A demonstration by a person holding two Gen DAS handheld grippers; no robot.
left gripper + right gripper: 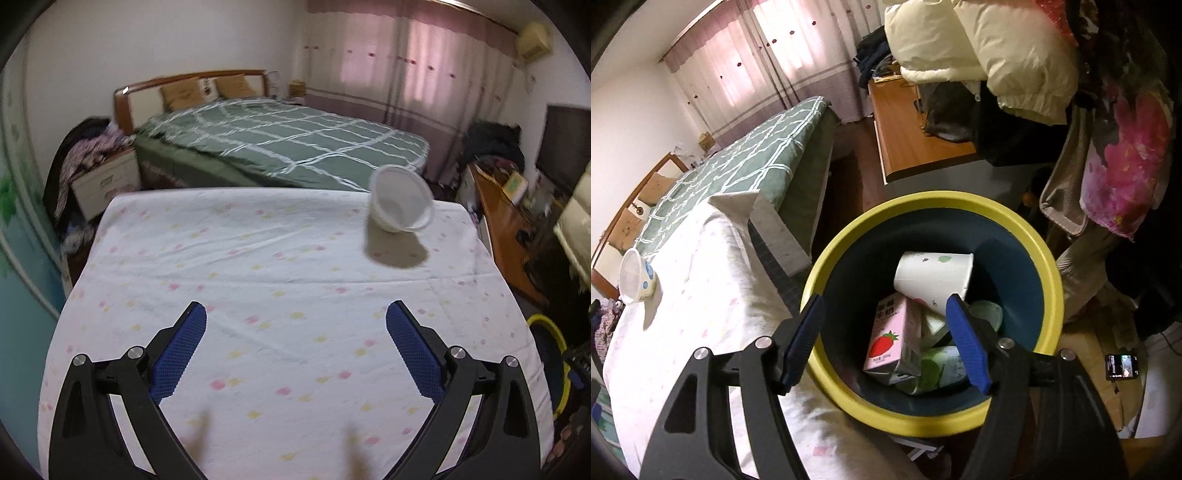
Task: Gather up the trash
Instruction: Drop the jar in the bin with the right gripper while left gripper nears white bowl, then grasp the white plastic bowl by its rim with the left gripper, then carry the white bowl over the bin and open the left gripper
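Right hand-held gripper (pixel 886 325) spread above trash bin (pixel 1049 273), plastic bowl (pixel 635 277) far left

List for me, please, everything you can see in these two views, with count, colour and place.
plastic bowl: one, white, tipped on its side, far right of the table.
tablecloth: one, white with pastel dots, covering the table.
bin: one, yellow rim and dark blue inside, beside the table.
paper cup: one, white, in the bin.
strawberry milk carton: one, pink, in the bin.
bed: one, green checked cover, behind the table.
left hand-held gripper: open, empty, above the tablecloth.
right hand-held gripper: open, empty, over the bin.
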